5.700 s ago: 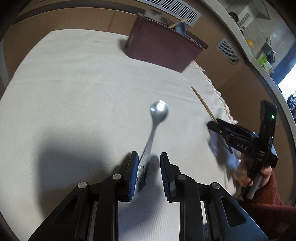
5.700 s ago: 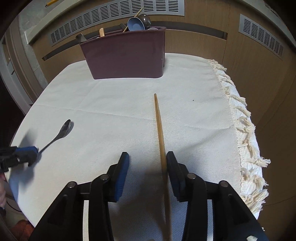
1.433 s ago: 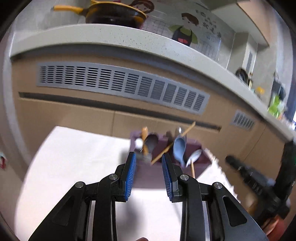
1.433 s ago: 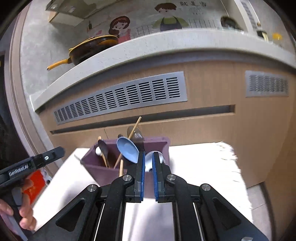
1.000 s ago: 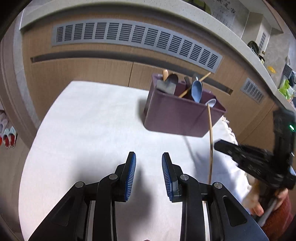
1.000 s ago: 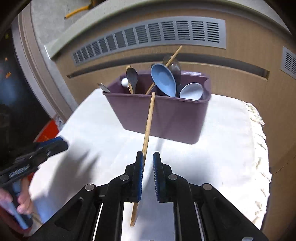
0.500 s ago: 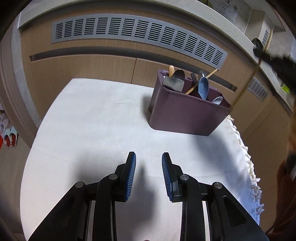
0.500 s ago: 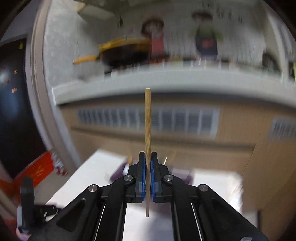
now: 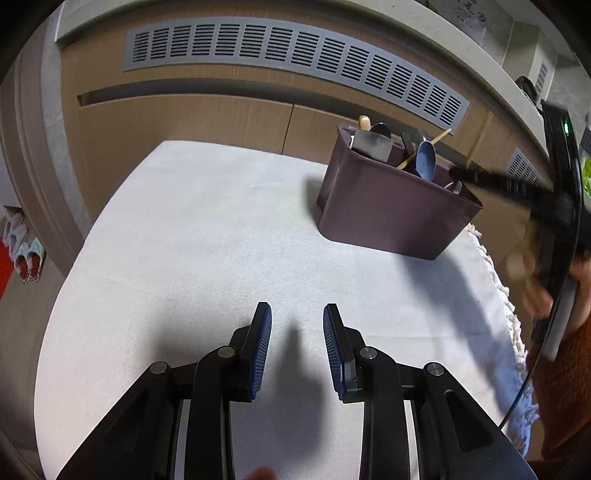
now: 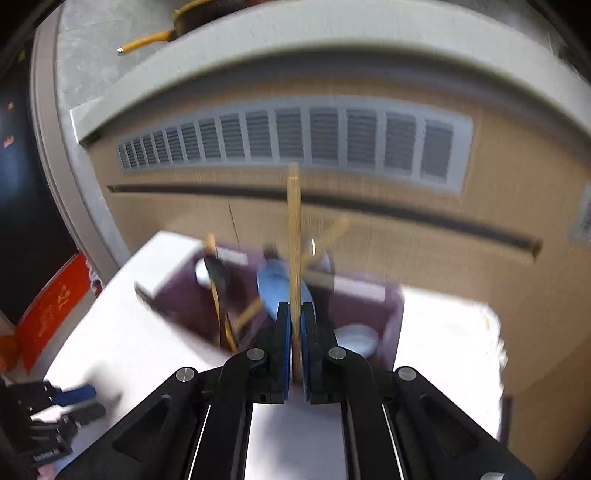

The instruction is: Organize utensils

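Observation:
A purple utensil bin stands at the back right of the white cloth, with a blue spoon, a chopstick and several other utensils in it. My right gripper is shut on a wooden chopstick that points up, just in front of and above the bin; this view is blurred. From the left wrist view the right gripper hangs over the bin's right end with the chopstick rising from its tip. My left gripper hovers open over bare cloth, with nothing between its pads.
Wooden cabinet fronts with a grey vent rise right behind the table. The cloth's fringe marks the table's right edge. A yellow-handled pan sits on the counter above. Slippers lie on the floor at left.
The right gripper, with the chopstick clamped in it, has swung from pointing high at the counter down over the bin. The left gripper has stayed in place, still open.

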`<action>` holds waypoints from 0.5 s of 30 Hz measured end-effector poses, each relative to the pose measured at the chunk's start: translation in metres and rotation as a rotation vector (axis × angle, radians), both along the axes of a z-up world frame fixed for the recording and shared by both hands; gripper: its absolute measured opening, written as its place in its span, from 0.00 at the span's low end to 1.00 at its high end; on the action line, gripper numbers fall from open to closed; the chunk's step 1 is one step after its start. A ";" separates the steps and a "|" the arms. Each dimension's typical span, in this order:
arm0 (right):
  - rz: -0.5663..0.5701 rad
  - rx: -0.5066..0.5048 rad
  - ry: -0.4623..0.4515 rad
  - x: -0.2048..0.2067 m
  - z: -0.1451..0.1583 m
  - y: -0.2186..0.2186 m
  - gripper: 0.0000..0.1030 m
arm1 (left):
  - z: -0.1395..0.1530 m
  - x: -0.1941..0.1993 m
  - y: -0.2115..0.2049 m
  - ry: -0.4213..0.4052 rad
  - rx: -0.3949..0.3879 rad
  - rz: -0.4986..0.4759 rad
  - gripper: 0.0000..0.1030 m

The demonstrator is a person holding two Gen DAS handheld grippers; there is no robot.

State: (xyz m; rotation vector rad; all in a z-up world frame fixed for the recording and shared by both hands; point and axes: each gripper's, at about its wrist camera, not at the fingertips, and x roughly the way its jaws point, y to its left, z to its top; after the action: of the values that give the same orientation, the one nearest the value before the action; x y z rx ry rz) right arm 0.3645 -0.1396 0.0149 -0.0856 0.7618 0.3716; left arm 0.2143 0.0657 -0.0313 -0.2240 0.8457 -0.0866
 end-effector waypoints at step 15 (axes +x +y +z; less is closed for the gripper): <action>-0.122 0.038 -0.041 -0.165 0.008 -0.027 0.33 | 0.039 -0.045 -0.058 -0.127 0.141 -0.084 0.29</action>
State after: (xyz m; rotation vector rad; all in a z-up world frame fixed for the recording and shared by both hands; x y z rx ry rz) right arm 0.1995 -0.1668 0.0224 -0.0109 0.7153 0.2673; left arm 0.1689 0.0081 0.0082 -0.0502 0.7311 -0.1179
